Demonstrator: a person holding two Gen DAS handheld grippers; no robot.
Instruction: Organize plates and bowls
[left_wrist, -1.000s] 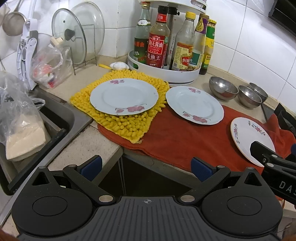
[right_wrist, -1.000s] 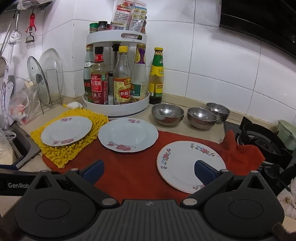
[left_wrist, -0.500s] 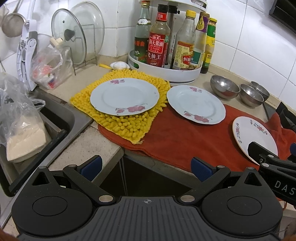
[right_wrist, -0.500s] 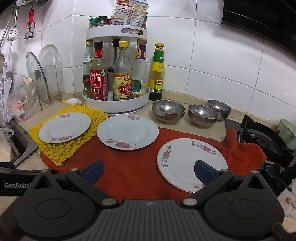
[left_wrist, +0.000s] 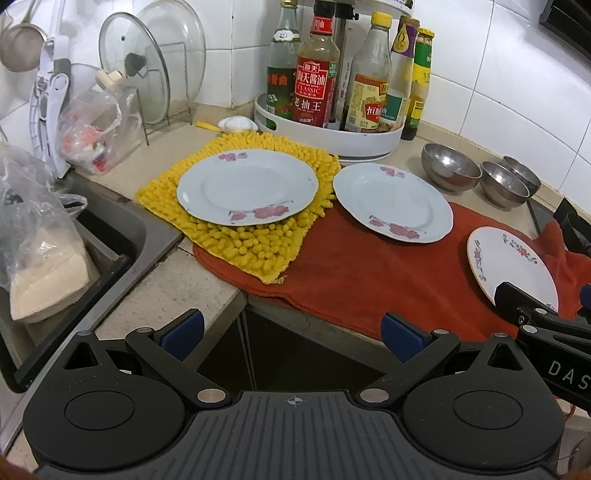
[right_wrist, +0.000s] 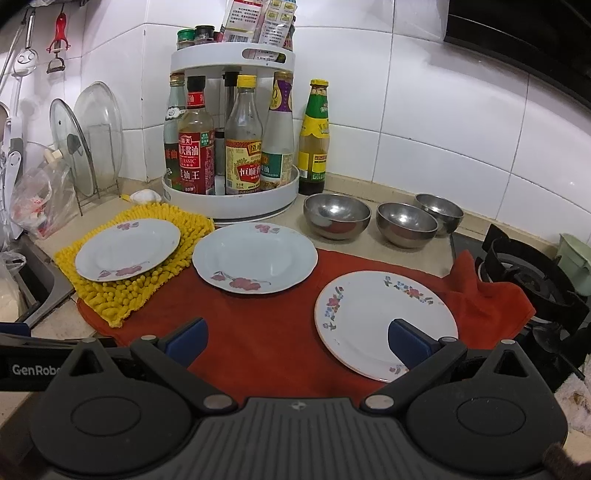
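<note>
Left gripper (left_wrist: 291, 328) wide open, nothing between its blue pads (left_wrist: 183, 328); it hangs off the counter edge, over the dark gap below. Right gripper (right_wrist: 297, 338) also wide open, empty, low over the red cloth (right_wrist: 258, 325); its right pad (right_wrist: 410, 341) overlaps the near part of the multicolour-flower plate (right_wrist: 376, 314), contact unclear.

From the left gripper: pink-flower plate (left_wrist: 247, 188) ahead and slightly left, lying on the yellow chenille mat (left_wrist: 243, 243). Second pink-flower plate (left_wrist: 393, 203) ahead-right, on the red cloth, just beside the mat. The multicolour-flower plate is far right, partly behind the right gripper's body.

From the right gripper: three steel bowls ahead-right in a row on bare counter past the cloth — largest (right_wrist: 337, 215), middle (right_wrist: 406, 223), furthest (right_wrist: 439, 208); the last two touching or nearly so. White turntable rack (right_wrist: 231, 199) with sauce bottles straight ahead behind the plates. Sink (left_wrist: 107, 236) left of the left gripper, gas burner (right_wrist: 532, 273) right of the right one.
</note>
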